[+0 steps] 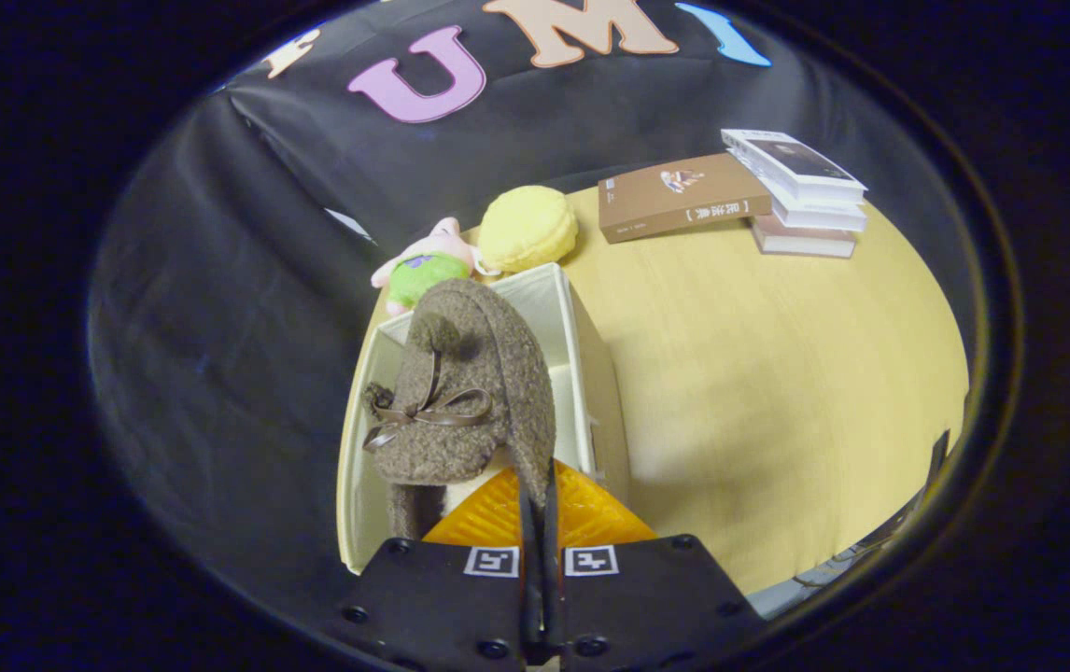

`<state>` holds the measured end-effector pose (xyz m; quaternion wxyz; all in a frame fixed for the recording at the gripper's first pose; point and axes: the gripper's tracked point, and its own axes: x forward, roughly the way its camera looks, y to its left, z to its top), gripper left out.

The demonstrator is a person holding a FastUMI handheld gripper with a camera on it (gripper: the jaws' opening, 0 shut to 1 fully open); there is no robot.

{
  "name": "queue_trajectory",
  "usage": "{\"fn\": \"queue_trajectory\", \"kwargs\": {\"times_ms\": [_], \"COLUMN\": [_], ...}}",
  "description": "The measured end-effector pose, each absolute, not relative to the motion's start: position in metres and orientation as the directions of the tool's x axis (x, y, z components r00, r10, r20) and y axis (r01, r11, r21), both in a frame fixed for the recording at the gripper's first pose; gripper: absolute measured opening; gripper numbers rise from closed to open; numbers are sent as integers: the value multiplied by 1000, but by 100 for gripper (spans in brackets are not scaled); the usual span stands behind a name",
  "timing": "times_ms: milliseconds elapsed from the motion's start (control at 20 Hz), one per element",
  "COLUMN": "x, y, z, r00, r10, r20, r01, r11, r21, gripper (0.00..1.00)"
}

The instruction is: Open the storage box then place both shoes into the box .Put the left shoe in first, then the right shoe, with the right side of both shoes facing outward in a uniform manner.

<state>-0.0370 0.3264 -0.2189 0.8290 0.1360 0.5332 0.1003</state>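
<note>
A brown fuzzy shoe [470,392] with a brown ribbon bow hangs over the open white storage box [582,345]. My gripper [540,495] is shut on the shoe's rim, its two fingers pressed close together on the fabric edge. The shoe's toe points away from me, over the box's inside. A second piece of brown fuzz [404,509] shows low in the box under the held shoe; I cannot tell whether it is another shoe. The box stands on the left part of the wooden table [759,392].
A green and pink plush toy [423,271] and a yellow round cushion [527,229] lie just beyond the box. A brown book [680,196] and a stack of white books [801,191] sit at the table's far side.
</note>
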Motion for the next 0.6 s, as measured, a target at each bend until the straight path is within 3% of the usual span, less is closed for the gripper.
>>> {"fn": "queue_trajectory", "kwargs": {"times_ms": [450, 600], "x": [-37, -36], "y": [329, 341], "z": [-207, -193], "r00": [455, 468], "r10": [299, 377], "r20": [-839, -799], "r01": [-53, -122], "r11": [949, 923], "r21": [310, 364], "gripper": [24, 47]}}
